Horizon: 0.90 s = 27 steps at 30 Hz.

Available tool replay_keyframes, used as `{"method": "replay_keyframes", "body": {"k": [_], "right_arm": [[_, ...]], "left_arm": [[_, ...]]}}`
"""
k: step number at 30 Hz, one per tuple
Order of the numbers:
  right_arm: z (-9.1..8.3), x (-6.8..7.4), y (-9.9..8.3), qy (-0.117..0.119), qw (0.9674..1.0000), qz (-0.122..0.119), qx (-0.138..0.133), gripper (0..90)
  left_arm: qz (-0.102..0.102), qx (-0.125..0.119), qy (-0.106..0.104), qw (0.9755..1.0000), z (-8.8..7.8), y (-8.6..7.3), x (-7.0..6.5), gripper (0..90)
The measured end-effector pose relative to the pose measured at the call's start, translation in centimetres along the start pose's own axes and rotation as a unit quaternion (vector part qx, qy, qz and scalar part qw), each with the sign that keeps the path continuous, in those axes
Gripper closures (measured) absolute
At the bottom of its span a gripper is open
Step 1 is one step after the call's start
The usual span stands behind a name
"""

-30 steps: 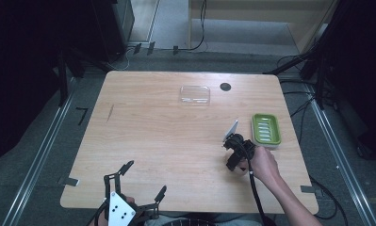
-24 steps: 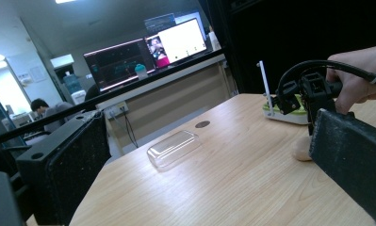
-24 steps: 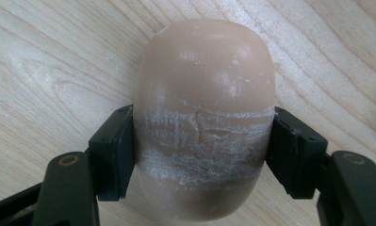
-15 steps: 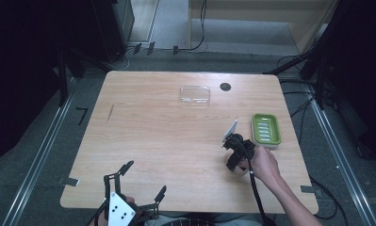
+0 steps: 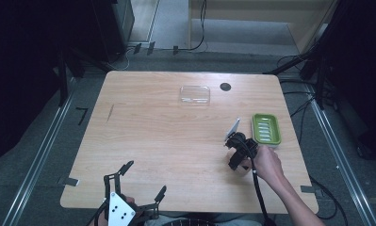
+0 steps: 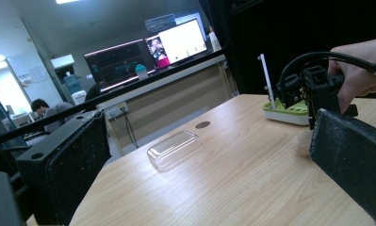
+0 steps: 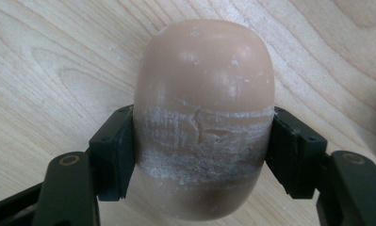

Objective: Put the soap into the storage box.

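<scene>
Two hand-held grippers show from above: the left hand-held gripper hangs at the desk's near edge, jaws spread wide with nothing between them, and the right hand-held gripper points down near the right edge, just beside a green soap dish. A clear lid lies toward the far edge.

From the left gripper view, the lid rests flat on the desk, the dish beyond.

From the right gripper view, both jaws clamp a tan bar of soap lying on the desk.
</scene>
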State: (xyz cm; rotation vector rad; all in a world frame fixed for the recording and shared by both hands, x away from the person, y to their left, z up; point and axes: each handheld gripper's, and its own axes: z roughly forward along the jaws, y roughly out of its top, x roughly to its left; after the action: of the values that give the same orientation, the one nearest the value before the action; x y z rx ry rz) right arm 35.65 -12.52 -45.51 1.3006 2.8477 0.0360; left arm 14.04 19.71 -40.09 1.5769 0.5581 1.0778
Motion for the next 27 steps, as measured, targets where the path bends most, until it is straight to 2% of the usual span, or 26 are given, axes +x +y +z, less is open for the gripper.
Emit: {"method": "replay_keyframes", "body": {"k": [16, 27], "right_arm": [[-0.8, -0.7, -0.8, -0.003, 1.0, 0.003, -0.003, 33.2], [-1.1, -1.6, -1.5, -0.006, 0.9999, 0.016, -0.001, 33.3]], "left_arm": [[-0.001, 0.0, 0.001, 1.0, 0.0, 0.0, 0.0, 0.0], [0.0, 0.0, 0.0, 1.0, 0.0, 0.0, 0.0, 0.0]]}}
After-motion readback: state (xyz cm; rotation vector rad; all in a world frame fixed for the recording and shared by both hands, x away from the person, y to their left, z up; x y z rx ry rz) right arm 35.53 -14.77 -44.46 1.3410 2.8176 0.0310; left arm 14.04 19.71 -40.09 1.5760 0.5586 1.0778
